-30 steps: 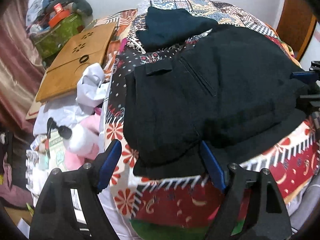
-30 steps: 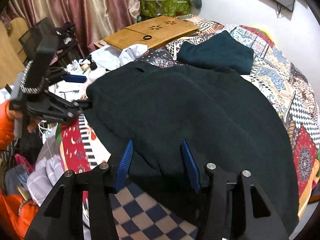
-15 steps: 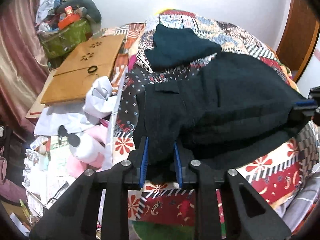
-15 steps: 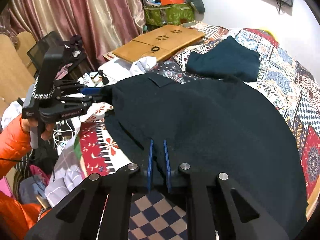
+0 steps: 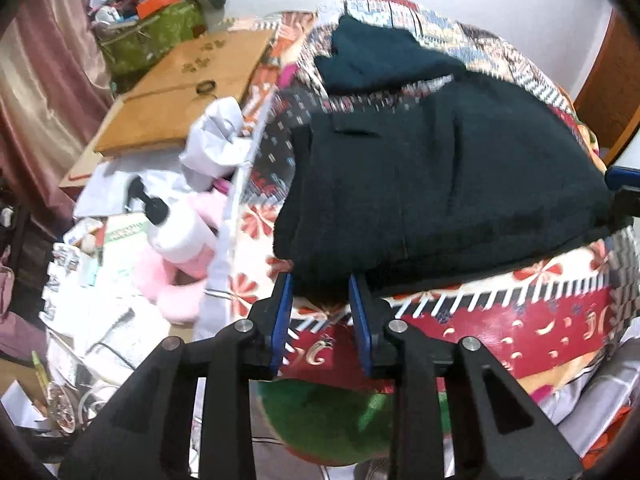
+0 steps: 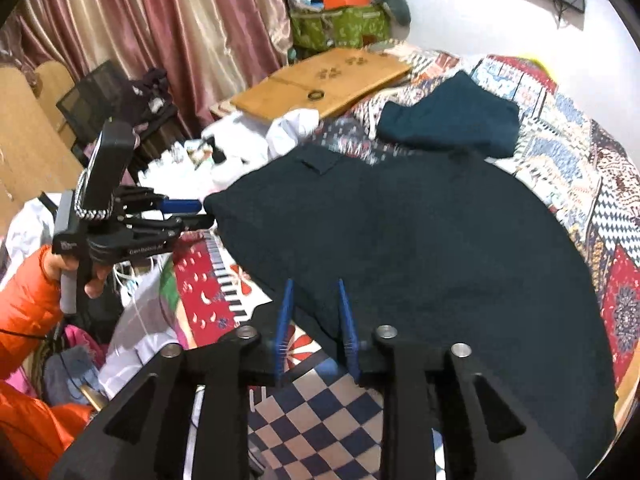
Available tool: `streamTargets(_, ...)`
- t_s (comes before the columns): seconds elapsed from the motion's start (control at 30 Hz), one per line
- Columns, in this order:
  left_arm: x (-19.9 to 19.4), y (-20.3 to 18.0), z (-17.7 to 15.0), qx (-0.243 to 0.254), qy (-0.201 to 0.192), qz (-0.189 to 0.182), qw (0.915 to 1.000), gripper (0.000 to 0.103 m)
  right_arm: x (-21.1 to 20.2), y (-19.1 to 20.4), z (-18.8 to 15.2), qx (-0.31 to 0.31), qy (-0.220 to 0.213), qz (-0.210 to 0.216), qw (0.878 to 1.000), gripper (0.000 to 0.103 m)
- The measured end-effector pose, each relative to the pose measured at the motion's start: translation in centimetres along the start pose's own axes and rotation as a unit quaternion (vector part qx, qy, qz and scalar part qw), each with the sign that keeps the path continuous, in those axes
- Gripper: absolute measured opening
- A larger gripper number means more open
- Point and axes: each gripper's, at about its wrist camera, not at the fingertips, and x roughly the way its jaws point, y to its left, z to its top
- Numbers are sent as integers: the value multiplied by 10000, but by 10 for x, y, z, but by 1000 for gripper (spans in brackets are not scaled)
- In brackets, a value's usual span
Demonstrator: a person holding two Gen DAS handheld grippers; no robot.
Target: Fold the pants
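Dark pants lie spread on a patterned bedspread; they also fill the right wrist view. My left gripper stands partly open at the pants' near left edge, with the hem between its blue pads. It also shows in the right wrist view at the pants' left corner. My right gripper is partly open around the near hem. Its fingertips show at the right edge of the left wrist view. A second folded dark garment lies farther back.
A wooden lap desk sits at the bed's far left. White cloth, a pump bottle and pink plush lie left of the bed. A green bag and curtains stand behind.
Both grippers closed on the pants' near edge half a second ago, and their jaws have now widened again. The pants' near edge has been drawn back over itself.
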Motion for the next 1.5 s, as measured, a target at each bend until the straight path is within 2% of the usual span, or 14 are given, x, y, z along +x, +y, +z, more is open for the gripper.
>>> streamTargets(0.1, -20, 4, 20, -217, -214, -118, 9995, 30, -16, -13, 6, 202, -289, -140, 9993, 35)
streamTargets(0.17, -27, -1, 34, -208, -440, -200, 9986, 39, -22, -25, 8, 425, -448, -317, 9976, 45)
streamTargets(0.23, -25, -14, 47, -61, -596, -238, 9979, 55, -22, -38, 7, 641, -484, -546, 9953, 45)
streamTargets(0.33, -5, -30, 54, 150, -468, -338, 9982, 57, -11, -56, 1, 970, -283, -729, 9922, 45)
streamTargets(0.47, 36, -39, 43, 319, 130, -109, 9993, 57, 13, -73, -20, 1284, 301, -807, 9880, 45)
streamTargets(0.53, 48, -37, 28, 290, 349, 100, 9989, 63, 9, -68, -32, 1214, 118, -861, 9888, 50)
streamTargets(0.63, 40, -30, 15, 148, 184, 122, 9996, 69, 1, -57, -39, 1065, 79, -978, 9895, 52)
streamTargets(0.77, 31, -21, 16, 8, 282, -16, 9996, 70, -8, -58, -45, 1178, -24, -912, 9888, 52)
streamTargets(0.9, 15, -23, 33, 59, 186, 49, 9998, 70, -16, -69, -46, 1280, -62, -932, 9874, 52)
streamTargets(1.0, 0, -34, 57, 99, -18, -90, 9999, 71, -32, -84, -53, 1382, -183, -1114, 9840, 52)
streamTargets(1.1, -5, -54, 81, 205, -143, -253, 9994, 73, -55, -106, -65, 1599, -363, -1374, 9769, 52)
streamTargets(1.23, -1, -99, 115, 490, -167, -525, 9973, 76, -90, -143, -94, 2074, -619, -1764, 9602, 53)
streamTargets(1.37, 15, -150, 138, 892, -38, -705, 9935, 76, -122, -189, -132, 2692, -762, -2262, 9330, 54)
streamTargets(1.5, 41, -204, 151, 1310, 216, -827, 9877, 76, -143, -226, -168, 3321, -808, -2509, 9057, 54)
